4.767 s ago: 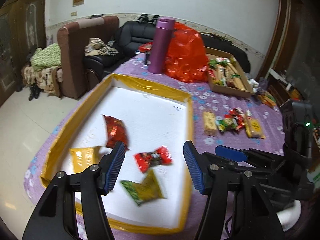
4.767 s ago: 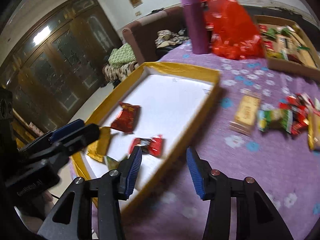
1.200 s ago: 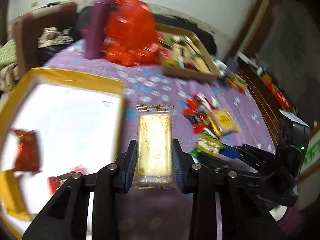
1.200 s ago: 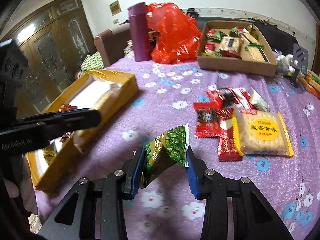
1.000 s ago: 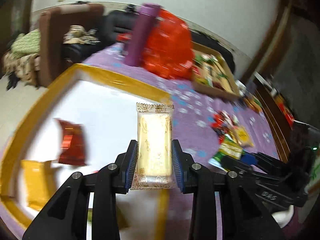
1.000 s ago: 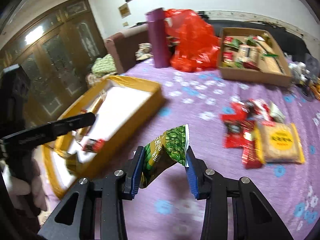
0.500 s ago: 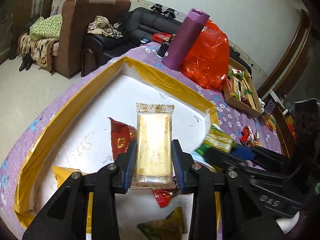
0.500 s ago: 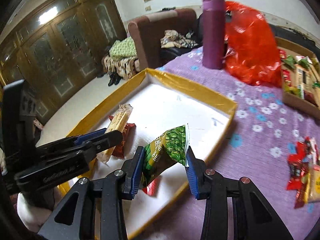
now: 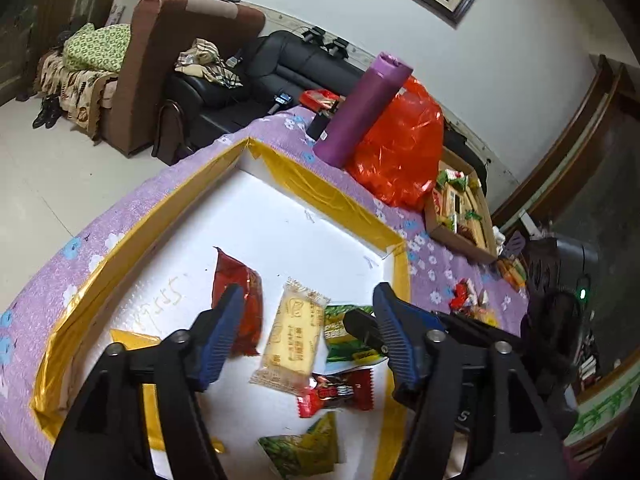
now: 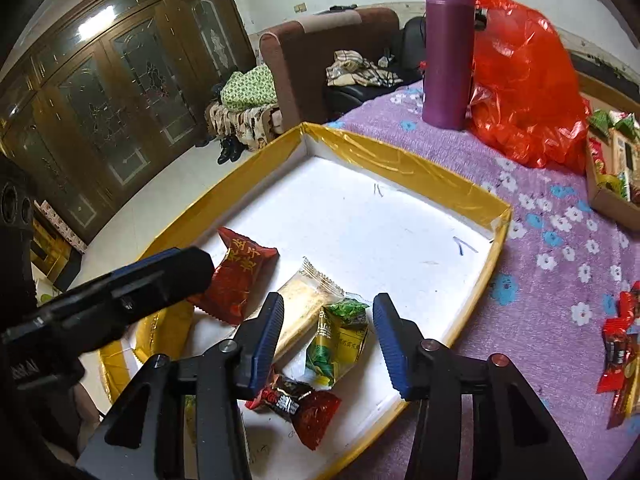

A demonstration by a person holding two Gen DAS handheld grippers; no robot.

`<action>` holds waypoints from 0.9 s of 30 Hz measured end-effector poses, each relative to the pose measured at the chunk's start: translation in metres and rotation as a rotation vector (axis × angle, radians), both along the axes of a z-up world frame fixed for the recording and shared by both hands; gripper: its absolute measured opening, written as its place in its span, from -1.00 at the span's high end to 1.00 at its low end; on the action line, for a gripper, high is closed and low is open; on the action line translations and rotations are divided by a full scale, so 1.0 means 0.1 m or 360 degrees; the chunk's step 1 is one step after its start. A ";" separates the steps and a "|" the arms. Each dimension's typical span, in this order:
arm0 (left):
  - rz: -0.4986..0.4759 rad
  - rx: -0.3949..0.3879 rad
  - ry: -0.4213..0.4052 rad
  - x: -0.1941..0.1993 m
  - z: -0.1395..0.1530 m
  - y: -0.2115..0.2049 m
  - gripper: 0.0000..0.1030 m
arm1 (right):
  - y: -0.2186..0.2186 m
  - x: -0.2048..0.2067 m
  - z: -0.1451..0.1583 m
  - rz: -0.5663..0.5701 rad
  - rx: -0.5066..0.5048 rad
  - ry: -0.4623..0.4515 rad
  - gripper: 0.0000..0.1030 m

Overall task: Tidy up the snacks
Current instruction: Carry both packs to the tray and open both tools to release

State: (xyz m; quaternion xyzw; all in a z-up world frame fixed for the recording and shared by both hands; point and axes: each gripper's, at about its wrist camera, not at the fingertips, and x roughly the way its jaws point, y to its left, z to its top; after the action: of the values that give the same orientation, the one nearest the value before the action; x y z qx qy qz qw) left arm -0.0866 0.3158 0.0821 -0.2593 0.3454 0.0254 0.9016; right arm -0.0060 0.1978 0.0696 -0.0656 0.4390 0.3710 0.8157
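A yellow-rimmed white tray [image 9: 320,196] [image 10: 400,164] lies on the purple flowered tablecloth. In it lie a pale biscuit pack [image 9: 292,338] [image 10: 302,300], a green snack pack [image 9: 344,334] [image 10: 338,340], a big red pack [image 9: 236,296] [image 10: 238,276], a small red candy pack [image 9: 336,394] [image 10: 298,404], a yellow pack [image 9: 132,340] and a green-yellow pack [image 9: 304,452]. My left gripper [image 9: 304,336] is open and empty above the biscuit pack. My right gripper [image 10: 328,344] is open and empty above the green pack.
A purple bottle [image 9: 360,108] [image 10: 448,52] and a red plastic bag [image 9: 400,148] [image 10: 524,84] stand beyond the tray. A cardboard box of snacks [image 9: 460,208] [image 10: 612,164] and loose red snacks [image 9: 466,298] [image 10: 618,352] lie to the right. Sofas stand behind.
Both grippers have opened over the tray. The biscuit pack left the left gripper and the green pack left the right gripper; both now lie in the tray.
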 end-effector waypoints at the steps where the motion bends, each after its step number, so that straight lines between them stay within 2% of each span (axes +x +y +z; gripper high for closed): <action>1: -0.0013 -0.0028 -0.0021 -0.01 0.02 -0.01 -0.34 | -0.04 -0.02 0.03 -0.0007 0.0008 -0.0010 0.06; 4: -0.0072 -0.0096 -0.0085 -0.07 0.10 -0.09 -0.34 | -0.25 -0.03 0.11 -0.0055 0.0031 -0.0034 0.01; 7: -0.0125 -0.0083 -0.0151 -0.13 0.18 -0.22 -0.34 | -0.59 0.03 0.17 -0.0152 0.0017 -0.0073 -0.02; 12: -0.0218 -0.0084 -0.0162 -0.14 0.24 -0.44 -0.34 | -1.41 0.44 0.14 -0.0474 -0.0087 -0.0088 -0.04; 14: -0.0255 -0.0095 -0.0148 -0.12 0.22 -0.54 -0.34 | -1.79 0.77 0.08 -0.0646 -0.0113 -0.0031 -0.05; 17: -0.0326 -0.0090 -0.0103 -0.09 0.19 -0.70 -0.34 | -2.13 1.11 -0.01 -0.0793 -0.0106 0.0064 -0.06; 23: -0.0396 -0.0036 -0.0054 -0.10 0.18 -0.91 -0.34 | -2.23 1.58 -0.25 -0.0900 -0.0070 0.0248 -0.05; 25: -0.0397 -0.0028 -0.0045 -0.10 0.17 -0.94 -0.34 | -2.13 1.66 -0.34 -0.0897 -0.0147 0.0268 -0.01; 26: -0.0396 -0.0028 -0.0040 -0.10 0.17 -0.94 -0.34 | -2.09 1.67 -0.38 -0.0906 -0.0197 0.0260 0.16; 27: -0.0393 -0.0029 -0.0034 -0.10 0.16 -0.94 -0.34 | -2.04 1.65 -0.39 -0.0912 -0.0236 0.0233 0.42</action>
State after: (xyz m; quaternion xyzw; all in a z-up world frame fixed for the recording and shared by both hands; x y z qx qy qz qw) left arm -0.0969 0.2217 0.0983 -0.2233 0.3653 -0.0915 0.8991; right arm 0.1587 -0.0065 0.0305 0.0283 0.5232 0.0966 0.8462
